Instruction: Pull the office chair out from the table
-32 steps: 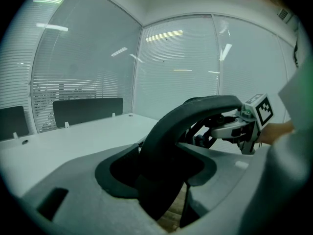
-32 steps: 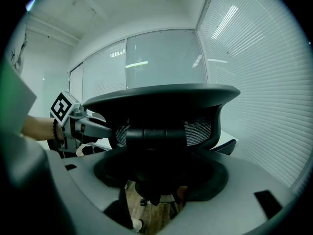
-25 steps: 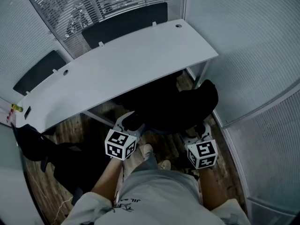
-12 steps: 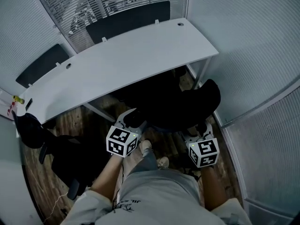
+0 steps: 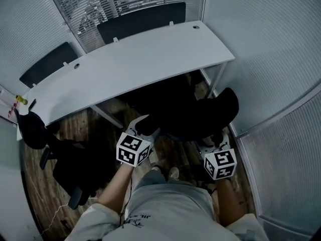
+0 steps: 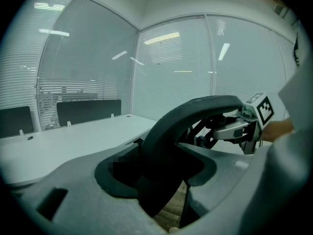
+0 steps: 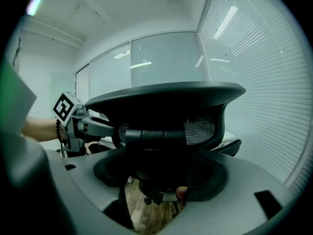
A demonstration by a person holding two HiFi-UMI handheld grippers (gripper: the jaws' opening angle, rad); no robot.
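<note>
Black mesh and plastic make up the chair [image 5: 195, 115], which stands at the right end of the white surface [image 5: 130, 69]. Its seat is dark under the near edge and its curved back points toward the person. The left gripper [image 5: 144, 126] meets the left side of that back. In the left gripper view the rounded rim of the back [image 6: 171, 131] runs between the wide-set jaws, which are closed on it. The right gripper [image 5: 213, 142] holds the right side. In the right gripper view the top of the back [image 7: 166, 106] fills the gap between its jaws, which are also clamped on it. Both grippers tilt slightly downward, side by side but well apart, on forearms [image 5: 115, 192] reaching forward from the body. A second chair [image 5: 70, 164] stands on the wooden floor [image 5: 100, 122] to the left. Two dark panels [image 5: 140, 21] stand along the far edge of the surface, and glass walls [image 5: 266, 49] with blinds surround the space.
</note>
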